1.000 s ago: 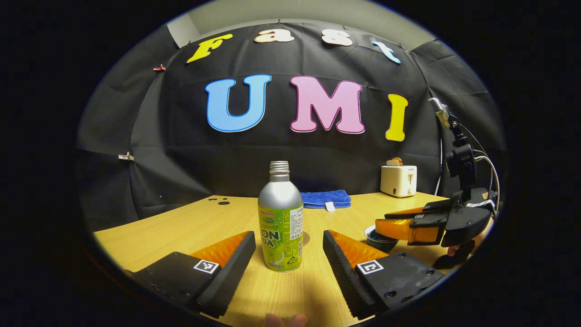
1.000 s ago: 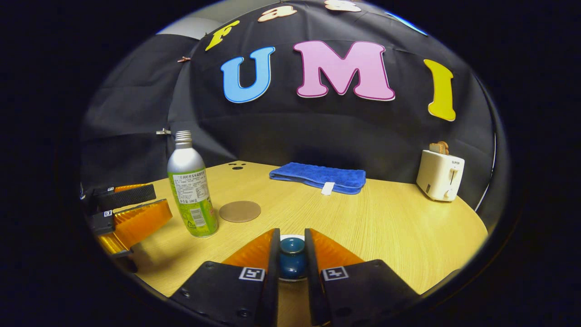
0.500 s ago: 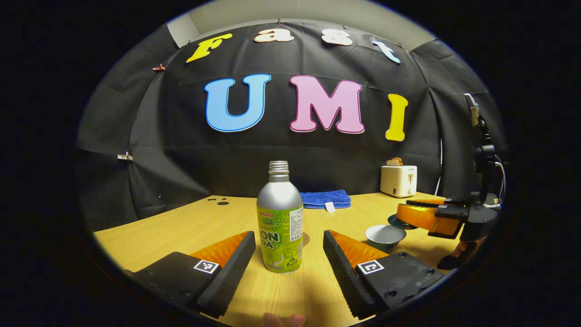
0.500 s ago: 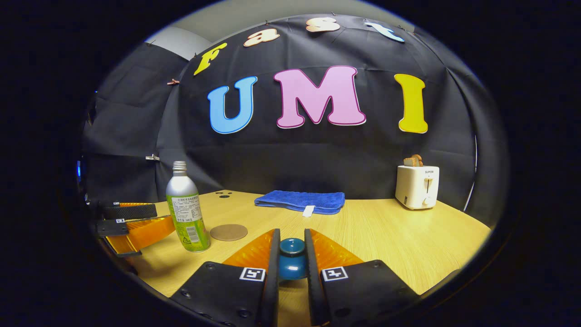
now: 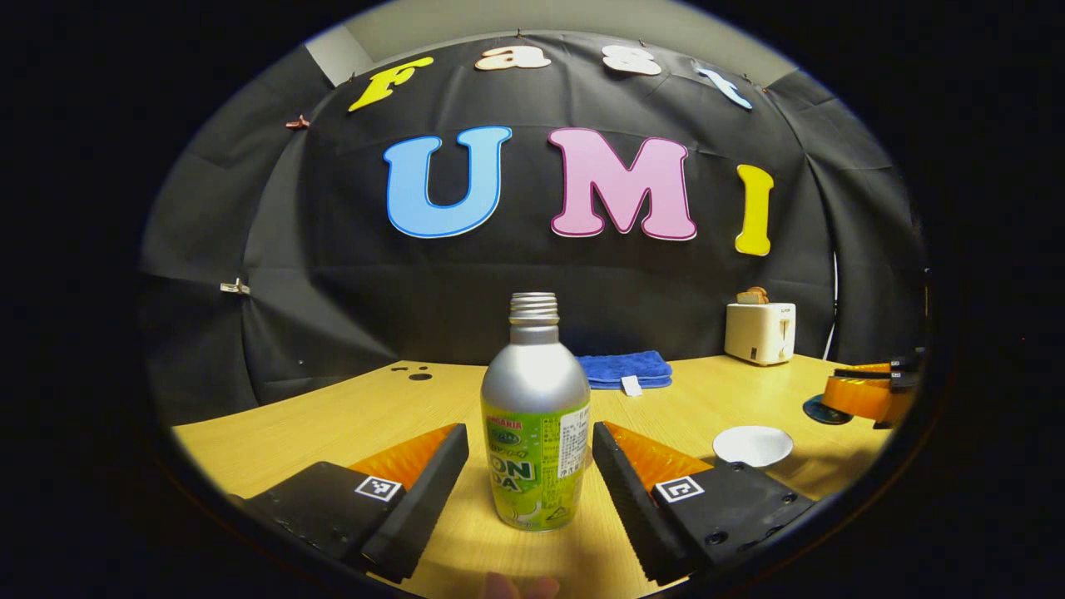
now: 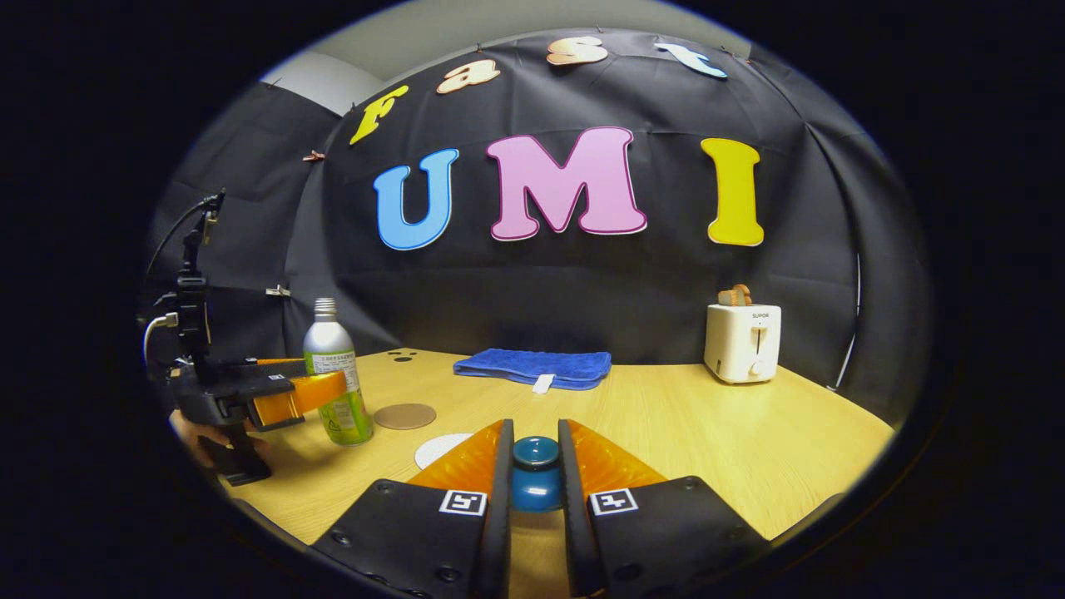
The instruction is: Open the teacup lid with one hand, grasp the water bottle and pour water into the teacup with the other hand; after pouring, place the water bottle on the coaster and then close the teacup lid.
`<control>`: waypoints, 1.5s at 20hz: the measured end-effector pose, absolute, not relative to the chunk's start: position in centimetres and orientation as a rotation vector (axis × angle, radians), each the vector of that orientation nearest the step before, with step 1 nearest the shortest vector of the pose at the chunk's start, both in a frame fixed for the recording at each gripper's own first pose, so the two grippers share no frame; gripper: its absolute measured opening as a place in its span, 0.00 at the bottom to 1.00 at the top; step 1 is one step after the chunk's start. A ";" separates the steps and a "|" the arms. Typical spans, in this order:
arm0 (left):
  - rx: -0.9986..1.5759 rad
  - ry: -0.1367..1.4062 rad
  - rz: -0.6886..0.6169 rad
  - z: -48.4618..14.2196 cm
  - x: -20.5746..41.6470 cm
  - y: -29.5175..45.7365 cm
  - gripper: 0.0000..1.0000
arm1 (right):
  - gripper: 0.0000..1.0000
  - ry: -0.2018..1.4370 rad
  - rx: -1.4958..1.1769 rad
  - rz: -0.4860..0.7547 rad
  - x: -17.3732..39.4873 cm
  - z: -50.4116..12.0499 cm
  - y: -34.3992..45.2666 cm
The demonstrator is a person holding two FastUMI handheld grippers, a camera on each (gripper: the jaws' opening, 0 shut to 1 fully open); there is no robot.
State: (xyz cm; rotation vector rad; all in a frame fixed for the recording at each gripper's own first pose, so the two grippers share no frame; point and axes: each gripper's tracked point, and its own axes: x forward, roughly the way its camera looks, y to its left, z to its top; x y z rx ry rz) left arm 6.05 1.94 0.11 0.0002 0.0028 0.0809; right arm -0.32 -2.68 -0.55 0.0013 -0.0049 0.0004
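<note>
bottle [image 5: 535, 433]: one
teacup [image 5: 753, 445]: one, uncovered
lid [image 6: 535, 474]: one
coaster [image 6: 404, 415]: one
towel [image 6: 532, 368]: one, blue
toaster [image 6: 742, 342]: one, with toast in the slot
hand-held gripper: two, the left hand-held gripper [image 5: 528, 449] and the right hand-held gripper [image 6: 532, 453]
table [image 6: 707, 433]: one

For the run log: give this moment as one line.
right tool shut on blue teacup lid | left tool open around silver-green metal bottle | white teacup uncovered
</note>
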 end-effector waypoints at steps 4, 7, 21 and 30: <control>0.005 0.007 0.070 0.2 7.3 1.8 0.82 | 0.30 -0.005 0.001 0.006 -0.5 -0.6 -2.8; 0.190 0.018 0.037 0.5 5.7 0.2 0.81 | 0.30 -0.006 0.001 0.002 -0.6 -0.5 -3.2; 1.281 0.063 -0.069 0.0 5.4 -4.8 0.80 | 0.30 -0.009 0.001 -0.065 -0.5 -0.6 -6.9; 1.534 0.106 -0.108 -1.6 6.7 -6.2 0.80 | 0.30 -0.009 0.002 -0.061 -0.6 -0.7 -6.8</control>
